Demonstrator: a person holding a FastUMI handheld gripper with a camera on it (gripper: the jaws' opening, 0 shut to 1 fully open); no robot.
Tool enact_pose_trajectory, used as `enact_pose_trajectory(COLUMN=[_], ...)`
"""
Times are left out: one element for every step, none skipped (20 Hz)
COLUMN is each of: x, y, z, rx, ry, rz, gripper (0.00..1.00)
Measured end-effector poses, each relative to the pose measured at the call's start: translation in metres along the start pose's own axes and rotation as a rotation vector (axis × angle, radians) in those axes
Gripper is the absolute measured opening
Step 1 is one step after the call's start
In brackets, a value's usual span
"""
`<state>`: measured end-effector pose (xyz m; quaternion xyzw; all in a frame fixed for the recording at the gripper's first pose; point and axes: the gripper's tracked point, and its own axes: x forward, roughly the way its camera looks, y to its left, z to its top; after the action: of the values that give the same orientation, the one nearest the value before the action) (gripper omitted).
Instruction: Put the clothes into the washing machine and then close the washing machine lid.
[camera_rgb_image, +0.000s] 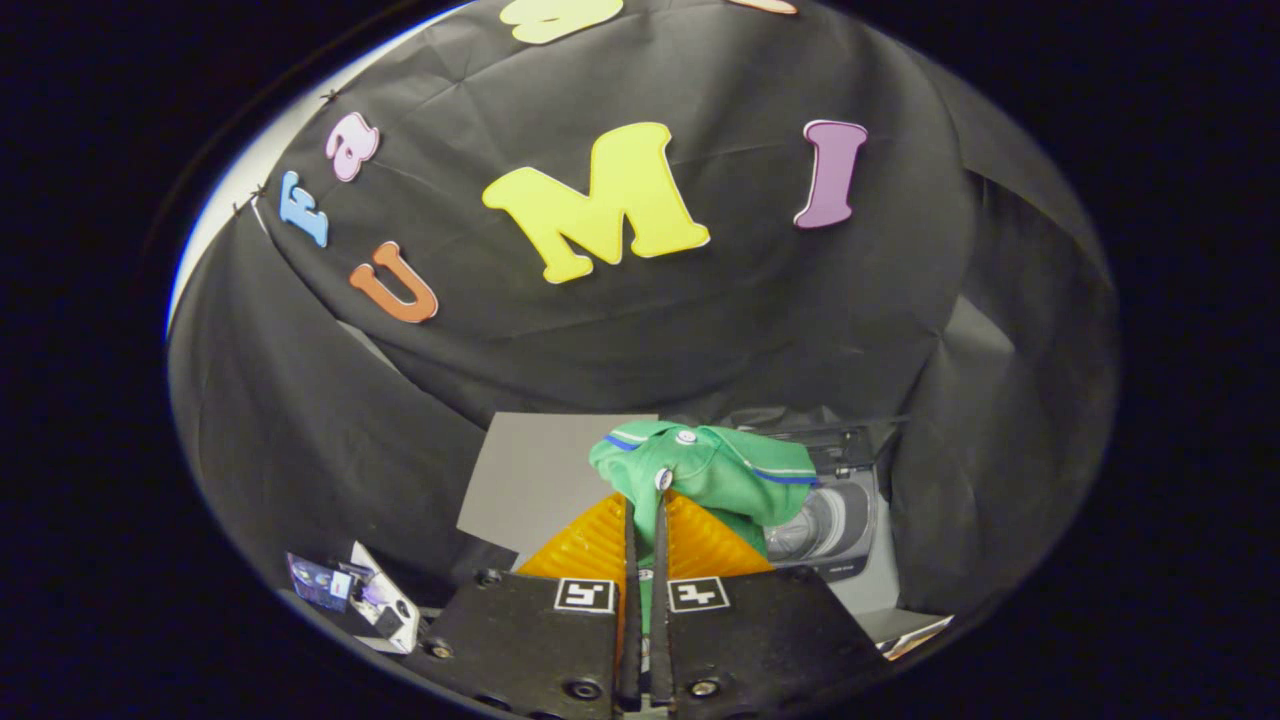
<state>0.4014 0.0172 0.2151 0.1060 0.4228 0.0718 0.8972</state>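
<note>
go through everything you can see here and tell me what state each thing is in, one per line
Gripper: fingers shut on the green garment, carrying it.
Green garment: bunched, pinched between the fingers, lifted in front of the washing machine.
Washing machine: just beyond the garment, drum opening showing; lid position unclear.
Small box: lying tilted, off beside the fingers.

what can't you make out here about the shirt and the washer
- Green shirt, gripper view: pinched between the closed fingers of the gripper; its lower part is hidden behind the fingers, so its full shape is unclear.
- Washing machine, gripper view: beyond the fingers, its drum side covered by the shirt, so whether the lid is open cannot be told.
- Small items beside the gripper body: too small to identify.
</note>
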Motion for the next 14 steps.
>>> enact_pose_trajectory(x=[0.003,0.007,0.010,0.014,0.016,0.022,0.028,0.033,0.036,0.039,0.044,0.049,0.054,0.059], y=[-0.007,-0.013,-0.020,-0.029,-0.038,-0.045,-0.053,-0.061,-0.069,-0.075,-0.081,-0.087,-0.094,-0.100], z=[0.001,0.003,0.002,0.003,0.004,0.003,0.002,0.001,-0.004,-0.008,-0.013,-0.017,-0.022,-0.026], rx=[-0.003,0.000,-0.001,0.002,0.008,0.012,0.020,0.023,0.032,0.035,0.041,0.041,0.044,0.044], ry=[0.000,0.002,0.007,0.012,0.017,0.023,0.029,0.035,0.041,0.049,0.056,0.065,0.075,0.087], rz=[0.008,0.014,0.021,0.024,0.024,0.024,0.019,0.019,0.019,0.018,0.018,0.017,0.014,0.009], gripper=[0.07,0.07,0.07,0.07,0.07,0.06,0.06,0.06,0.06,0.07,0.06,0.06,0.06,0.06])
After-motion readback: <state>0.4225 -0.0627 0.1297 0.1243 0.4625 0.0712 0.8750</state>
